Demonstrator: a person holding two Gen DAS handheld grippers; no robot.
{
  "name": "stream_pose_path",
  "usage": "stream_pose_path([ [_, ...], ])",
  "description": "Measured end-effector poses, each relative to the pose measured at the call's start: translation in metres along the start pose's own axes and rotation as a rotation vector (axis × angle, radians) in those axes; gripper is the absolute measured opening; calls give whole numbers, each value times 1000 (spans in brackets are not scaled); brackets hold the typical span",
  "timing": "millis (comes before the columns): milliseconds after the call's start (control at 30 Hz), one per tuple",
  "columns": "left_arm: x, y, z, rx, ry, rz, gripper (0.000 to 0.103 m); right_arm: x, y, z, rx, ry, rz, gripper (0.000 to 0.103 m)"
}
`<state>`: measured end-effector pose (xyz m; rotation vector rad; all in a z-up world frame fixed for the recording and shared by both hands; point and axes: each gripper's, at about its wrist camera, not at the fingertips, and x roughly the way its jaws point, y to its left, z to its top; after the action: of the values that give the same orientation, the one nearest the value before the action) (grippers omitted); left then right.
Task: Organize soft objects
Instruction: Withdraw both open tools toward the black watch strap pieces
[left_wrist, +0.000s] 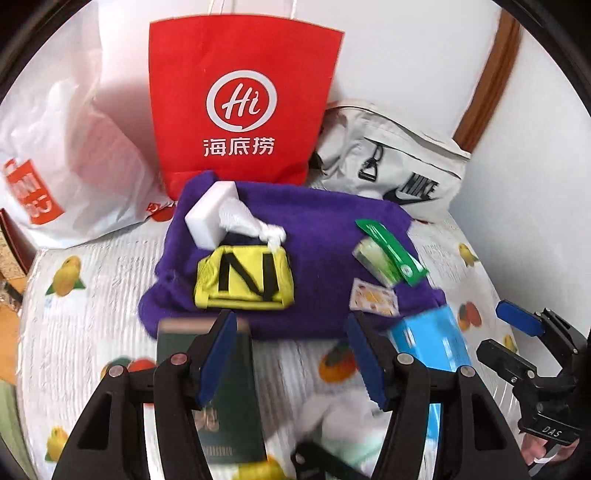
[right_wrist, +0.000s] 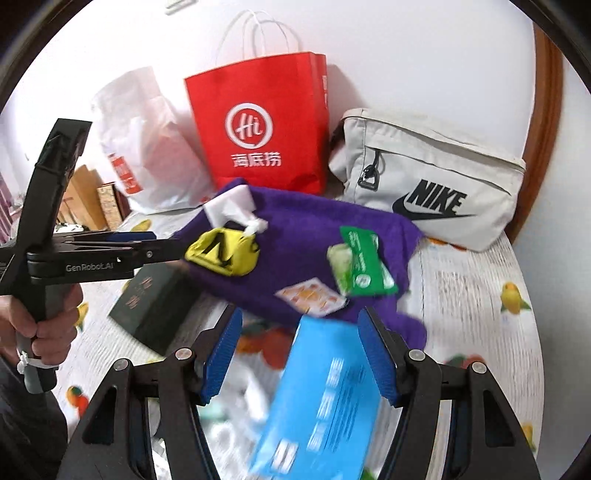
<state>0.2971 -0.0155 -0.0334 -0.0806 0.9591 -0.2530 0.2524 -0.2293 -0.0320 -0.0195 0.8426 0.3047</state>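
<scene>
Left gripper (left_wrist: 291, 354) and right gripper (right_wrist: 299, 354) — both tilted downward, jaws apart, gripping nothing.

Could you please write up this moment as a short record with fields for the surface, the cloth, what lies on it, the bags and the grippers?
surface: fruit-print cover
cloth: purple cloth, spread flat
on cloth: yellow pouch, white sponge, green packet
beside cloth: dark box, blue box
behind: red paper bag, Nike bag
left gripper: open, empty
right gripper: open, over the blue box
</scene>
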Motion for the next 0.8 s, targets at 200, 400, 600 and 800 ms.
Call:
stream_pose_path([
  [200, -32, -13, -38, 6, -9, 25, 60, -38, 11, -35, 22, -19, 11, 65],
  [400, -42, -17, -79, -23, 21, 26, 60, -64, 17, -69, 33, -23, 4, 65],
  [600, -51, -11, -114, -62, 22, 50, 62, -76, 15, -97, 59, -20, 5, 65],
  [800, -40, -10, -147, -84, 54, 51, 63, -74, 10, -124, 79, -6, 4, 65],
])
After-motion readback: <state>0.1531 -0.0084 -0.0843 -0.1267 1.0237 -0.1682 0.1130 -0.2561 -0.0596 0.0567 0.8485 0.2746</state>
